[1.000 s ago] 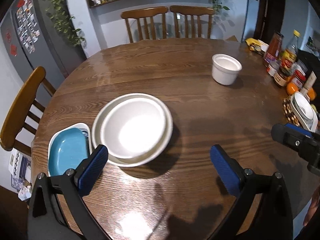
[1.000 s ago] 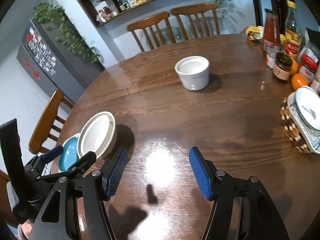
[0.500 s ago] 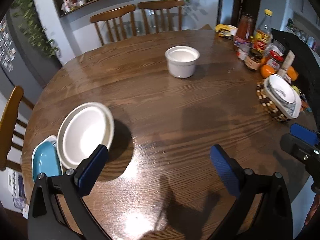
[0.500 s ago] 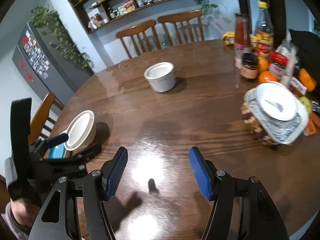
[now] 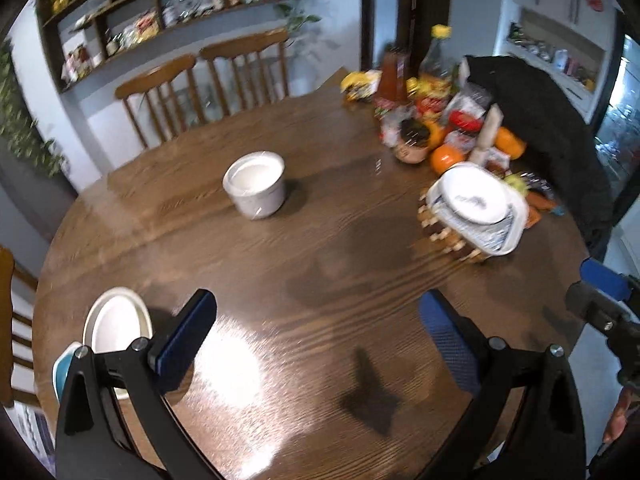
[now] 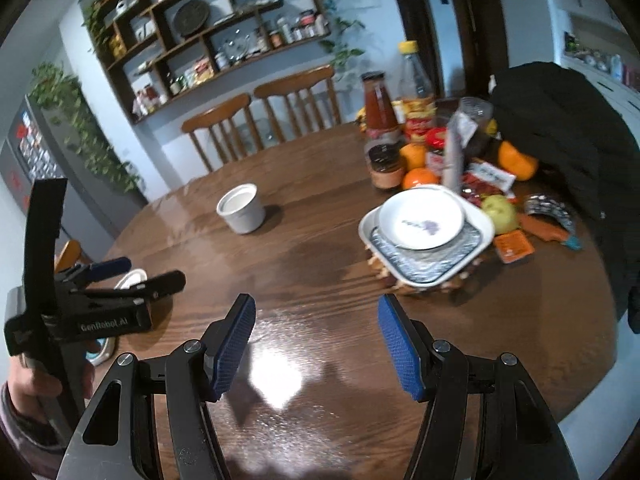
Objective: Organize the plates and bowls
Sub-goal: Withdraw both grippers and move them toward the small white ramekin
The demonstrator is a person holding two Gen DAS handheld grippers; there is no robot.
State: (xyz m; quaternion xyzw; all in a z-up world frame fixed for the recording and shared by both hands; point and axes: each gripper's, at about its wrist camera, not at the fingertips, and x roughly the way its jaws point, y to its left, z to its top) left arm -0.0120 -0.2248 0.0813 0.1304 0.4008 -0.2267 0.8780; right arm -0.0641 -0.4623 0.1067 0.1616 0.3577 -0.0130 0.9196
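Plainly, in the left wrist view the left tongs (image 5: 316, 344) stand wide apart with nothing between the pads, only bare wood of the surface (image 5: 320, 272) below. Taking the white ramekin (image 5: 255, 189) as landmark: it sits upright ahead of these tongs and a little to their left, well apart from them. To the ramekin's right, near the surface's edge, a small white plate (image 5: 474, 197) lies in a white rectangular dish (image 5: 506, 232) on a beaded trivet (image 5: 444, 234), with bottles, jars and oranges crowded behind. Towards the camera and left of the ramekin, a white bowl stack (image 5: 116, 320) and a blue dish (image 5: 62, 372) are half hidden behind the left finger. The picture is smeared, so rims and labels are hard to read. The right tongs (image 5: 600, 296) show only as a tip at the right edge.

In the right wrist view the right tongs (image 6: 316, 340) are likewise spread and empty. Here the plate-and-dish pile (image 6: 424, 232) lies right of the ramekin (image 6: 241, 208), ahead and slightly right of these tongs, and seems nearer to them than the ramekin; I judge the right hand the closer one for it. The dish's long axis runs slanting across the view. The left tongs (image 6: 132, 272), side-on, cover most of the bowl stack (image 6: 130, 278)
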